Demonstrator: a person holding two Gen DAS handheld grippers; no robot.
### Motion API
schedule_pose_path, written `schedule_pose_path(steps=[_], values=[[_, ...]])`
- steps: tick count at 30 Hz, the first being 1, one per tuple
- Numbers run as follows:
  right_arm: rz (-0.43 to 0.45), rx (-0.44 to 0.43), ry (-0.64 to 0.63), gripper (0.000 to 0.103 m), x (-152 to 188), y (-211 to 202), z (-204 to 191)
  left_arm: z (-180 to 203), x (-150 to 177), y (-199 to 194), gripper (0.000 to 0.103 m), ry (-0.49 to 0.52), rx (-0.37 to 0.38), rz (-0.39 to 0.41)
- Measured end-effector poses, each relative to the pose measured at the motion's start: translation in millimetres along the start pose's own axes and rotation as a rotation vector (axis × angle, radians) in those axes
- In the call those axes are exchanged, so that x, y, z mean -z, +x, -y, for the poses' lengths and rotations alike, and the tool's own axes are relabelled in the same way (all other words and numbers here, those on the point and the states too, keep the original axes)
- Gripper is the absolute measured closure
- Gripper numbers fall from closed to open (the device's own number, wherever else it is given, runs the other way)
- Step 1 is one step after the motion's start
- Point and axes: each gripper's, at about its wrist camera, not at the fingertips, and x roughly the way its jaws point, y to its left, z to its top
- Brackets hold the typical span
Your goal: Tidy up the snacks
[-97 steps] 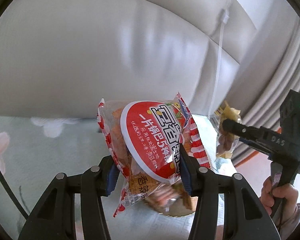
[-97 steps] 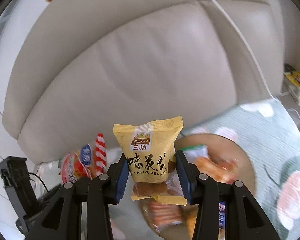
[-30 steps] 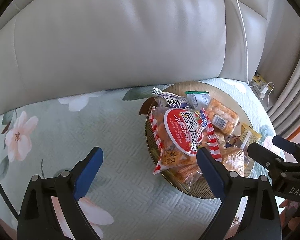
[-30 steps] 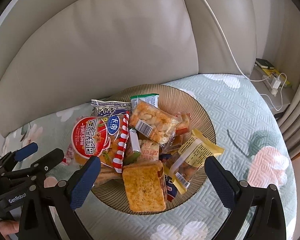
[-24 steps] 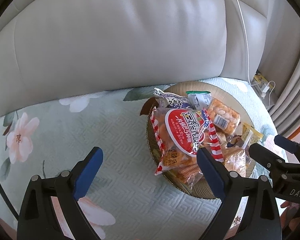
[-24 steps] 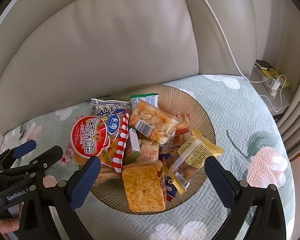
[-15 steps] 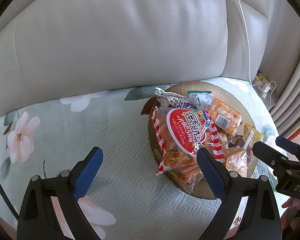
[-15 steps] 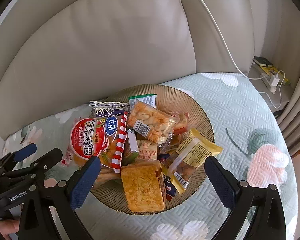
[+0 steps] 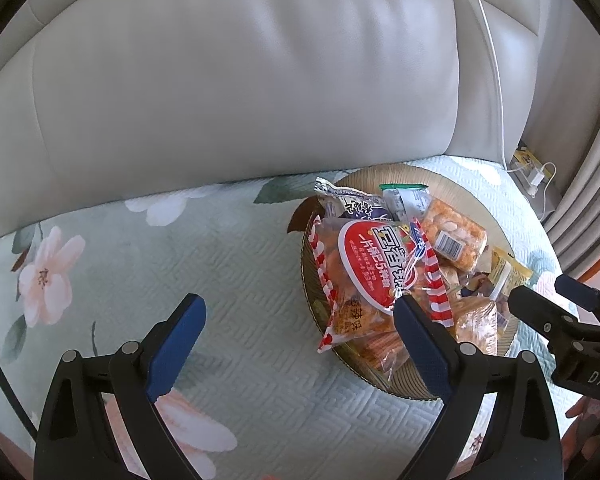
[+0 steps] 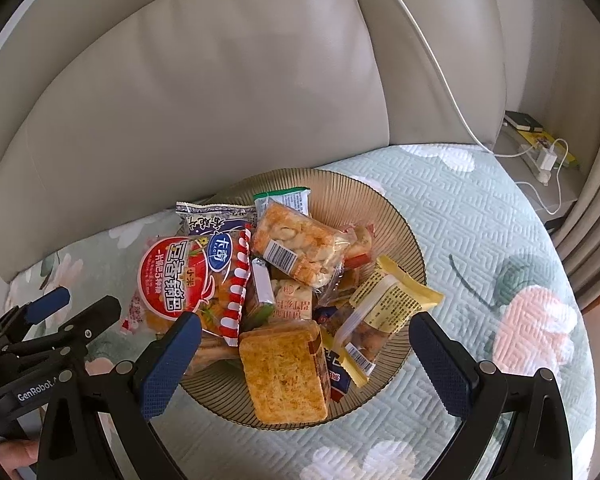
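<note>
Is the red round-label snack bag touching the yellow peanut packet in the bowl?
Apart. The right wrist view shows the red snack bag at the bowl's left edge and the yellow peanut packet on the right, with other packets lying between them.

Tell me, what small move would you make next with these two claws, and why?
Probably nudge the red packet further into the bowl with the left claw. It hangs over the rim on that side, while the other snacks lie inside. Both claws, the right claw included, are open and empty, so either is free.
</note>
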Motion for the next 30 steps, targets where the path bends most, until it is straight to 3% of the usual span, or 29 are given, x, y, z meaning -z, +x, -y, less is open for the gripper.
schedule_pose_path(steps=[30], values=[[-0.014, 0.001, 0.0, 0.0, 0.2, 2.8, 0.0, 2.7, 2.1, 3.0, 0.008, 0.007, -0.009, -0.003]])
